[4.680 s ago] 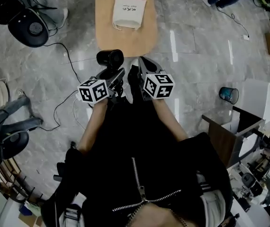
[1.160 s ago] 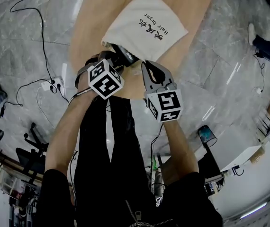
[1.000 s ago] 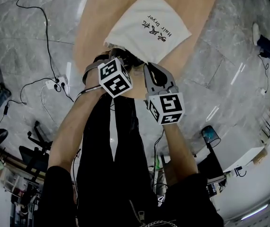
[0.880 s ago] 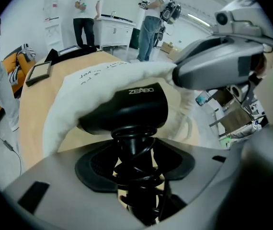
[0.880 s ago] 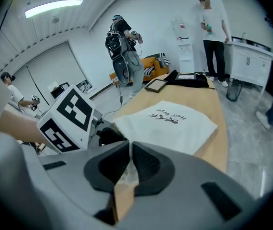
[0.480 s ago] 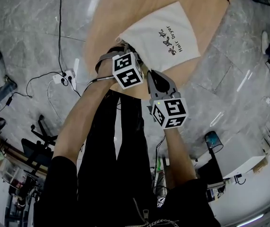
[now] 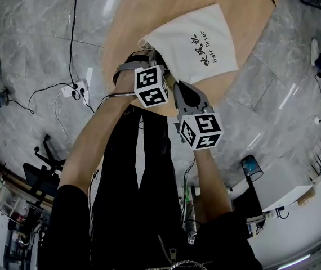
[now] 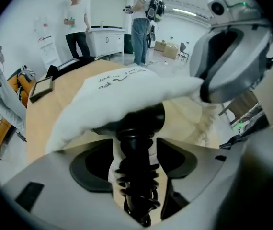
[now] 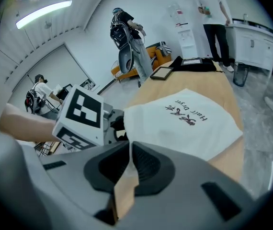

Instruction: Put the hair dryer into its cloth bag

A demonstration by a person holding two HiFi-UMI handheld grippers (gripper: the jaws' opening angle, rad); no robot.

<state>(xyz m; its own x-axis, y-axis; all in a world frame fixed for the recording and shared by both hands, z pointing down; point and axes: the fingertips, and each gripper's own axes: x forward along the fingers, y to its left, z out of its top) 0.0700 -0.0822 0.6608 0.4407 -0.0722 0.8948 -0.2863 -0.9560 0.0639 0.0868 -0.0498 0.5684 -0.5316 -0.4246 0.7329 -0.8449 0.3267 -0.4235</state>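
Observation:
The white cloth bag [image 7: 197,35] printed "Hair Dryer" lies on the wooden table [image 7: 149,10]. The black hair dryer [image 8: 139,123] lies head-first inside the bag's [image 8: 122,87] mouth, with only its handle and ribbed cord end showing. That ribbed end lies between the jaws of my left gripper [image 8: 135,139], which are opening, with gaps beside the pads. My right gripper [image 9: 129,145] is shut on the bag's [image 9: 184,123] mouth hem and lifts it over the dryer. In the head view the left gripper [image 7: 142,59] and the right gripper [image 7: 176,86] meet at the bag's near corner.
A framed slab [image 9: 161,72] and black items [image 9: 194,63] lie at the table's far end. People stand beyond it [image 8: 76,25]. Cables and a power strip [image 7: 77,87] lie on the marble floor at left, and a blue bin [image 7: 250,165] stands at right.
A few seconds ago the left gripper carried the dryer away from the table; now it lies in the bag's mouth. Over the last second both grippers shifted slightly toward the bag and rolled a little.

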